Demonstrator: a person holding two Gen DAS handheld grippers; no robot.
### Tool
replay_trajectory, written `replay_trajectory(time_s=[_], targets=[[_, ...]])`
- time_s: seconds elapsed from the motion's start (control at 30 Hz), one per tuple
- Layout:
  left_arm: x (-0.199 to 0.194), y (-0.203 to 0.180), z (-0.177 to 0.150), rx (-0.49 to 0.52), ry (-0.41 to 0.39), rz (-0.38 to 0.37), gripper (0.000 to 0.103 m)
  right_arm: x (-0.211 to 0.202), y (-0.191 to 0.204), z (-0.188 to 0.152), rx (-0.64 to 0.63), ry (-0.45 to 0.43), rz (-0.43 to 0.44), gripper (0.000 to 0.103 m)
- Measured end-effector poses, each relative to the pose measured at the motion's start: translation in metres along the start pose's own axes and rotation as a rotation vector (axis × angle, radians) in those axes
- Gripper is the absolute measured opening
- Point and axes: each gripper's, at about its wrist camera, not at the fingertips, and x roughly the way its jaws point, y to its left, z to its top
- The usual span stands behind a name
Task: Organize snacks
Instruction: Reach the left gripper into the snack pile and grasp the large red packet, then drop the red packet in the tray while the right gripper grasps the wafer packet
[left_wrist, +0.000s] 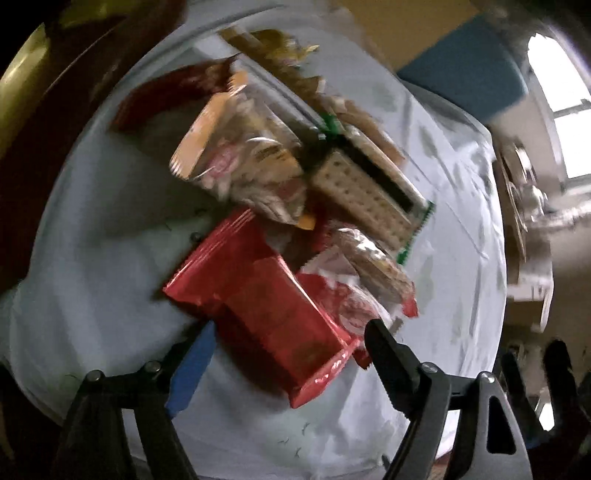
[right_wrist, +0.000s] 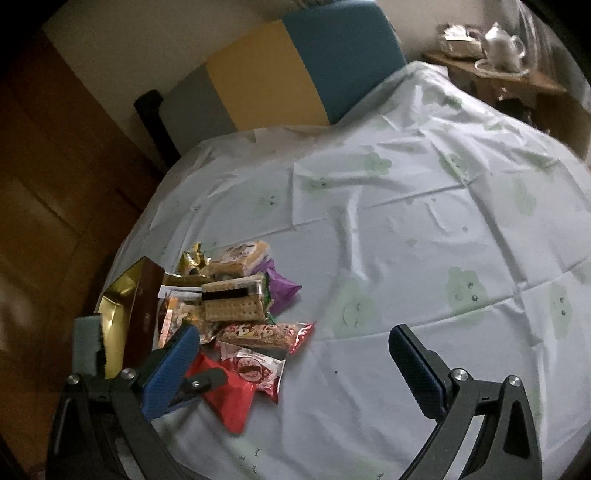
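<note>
Through the left wrist camera, blurred by motion, the left tongs (left_wrist: 284, 354) are seen spread wide, with nothing gripped. A red packet (left_wrist: 258, 306) lies between the two fingers on the pale cloth of the bench (left_wrist: 92, 258), its near end reaching in between them; contact with either finger cannot be told. Just beyond it a heap of snacks is seen: a cracker packet (left_wrist: 365, 199) ahead and to the right, a clear-wrapped packet (left_wrist: 240, 155) ahead and to the left.

Through the right wrist camera, the right tongs (right_wrist: 295, 354) are seen wide open and empty above the cloth. The snack heap (right_wrist: 229, 299) lies ahead of the left finger (right_wrist: 173, 365), well apart from the right finger (right_wrist: 413, 369). A red packet (right_wrist: 225, 395) is seen just beside the left finger, with a long bar (right_wrist: 266, 332) beyond it and a purple packet (right_wrist: 279, 288) farther on. A brown box with a gold lining (right_wrist: 125, 306) stands left of the heap, beyond the left finger.
</note>
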Motion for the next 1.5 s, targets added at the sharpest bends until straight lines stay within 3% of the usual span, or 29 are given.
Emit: replay_trajectory(time_s=[0.13,0.23,0.27,0.33,0.53,0.67,0.73,0.77,0.8,0.9,1.1,1.27,1.4,1.43,1.5], targets=[[0.005,-0.014,0.001,0.058,0.006,0.074,0.083,-0.006,-0.007,0.001,0.024,-0.043,-0.051,0.103],[0.006,-0.019,0.000,0.120,-0.005,0.129,0.065,-0.008,-0.019,0.003,0.077,-0.054,-0.086,0.103],[0.006,-0.020,-0.001,0.144,0.000,0.104,0.056,-0.008,-0.023,0.003,0.092,-0.052,-0.099,0.103],[-0.001,-0.018,-0.004,0.202,0.012,0.077,0.051,-0.008,-0.028,0.003,0.110,-0.049,-0.113,0.103],[-0.032,0.002,-0.024,0.448,-0.060,0.079,0.043,0.009,-0.025,0.004,0.090,0.044,-0.058,0.103],[-0.047,0.020,-0.039,0.609,-0.065,0.116,0.043,0.025,0.008,-0.003,-0.088,0.133,-0.028,0.098],[-0.053,0.032,-0.045,0.661,-0.068,0.127,0.043,0.034,0.024,-0.009,-0.179,0.179,-0.016,0.084],[-0.056,0.038,-0.048,0.681,-0.071,0.134,0.043,0.040,0.031,-0.014,-0.221,0.215,-0.004,0.069],[-0.058,0.042,-0.050,0.700,-0.083,0.144,0.043,0.045,0.038,-0.019,-0.263,0.245,-0.003,0.061],[-0.060,0.054,-0.054,0.747,-0.108,0.148,0.043,0.062,0.061,-0.035,-0.408,0.319,-0.030,0.061],[-0.067,0.082,-0.051,0.682,-0.092,0.078,0.049,0.098,0.103,-0.061,-0.734,0.410,-0.103,0.061],[-0.082,0.102,-0.052,0.657,-0.088,0.037,0.049,0.126,0.110,-0.062,-0.868,0.442,-0.146,0.061],[-0.082,0.100,-0.058,0.683,-0.104,0.033,0.043,0.132,0.109,-0.054,-0.886,0.465,-0.120,0.060],[-0.081,0.096,-0.059,0.693,-0.109,0.035,0.042,0.135,0.109,-0.052,-0.886,0.471,-0.113,0.057],[-0.082,0.087,-0.064,0.727,-0.127,0.024,0.040,0.134,0.108,-0.048,-0.871,0.473,-0.089,0.039]])
